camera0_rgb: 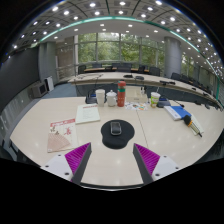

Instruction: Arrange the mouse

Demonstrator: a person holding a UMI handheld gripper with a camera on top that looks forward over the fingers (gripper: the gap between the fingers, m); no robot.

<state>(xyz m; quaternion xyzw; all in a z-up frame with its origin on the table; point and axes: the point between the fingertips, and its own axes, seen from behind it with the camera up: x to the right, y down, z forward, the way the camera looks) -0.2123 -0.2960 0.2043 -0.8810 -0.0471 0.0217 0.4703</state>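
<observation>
A dark mouse (115, 128) lies on a round black mouse mat (117, 136) on the pale table (160, 125), just ahead of my fingers and midway between them. My gripper (112, 160) is open and empty, its two magenta pads (77, 156) spread wide apart, hovering above the table short of the mat. Nothing is between the fingers.
Beyond the mat stand white cups (100, 97), a red-orange bottle (121, 95) and another cup (154, 99). A white booklet (88, 114) and a pink-printed paper (61, 130) lie to the left; a blue box (178, 112) lies to the right. Chairs and more tables stand behind.
</observation>
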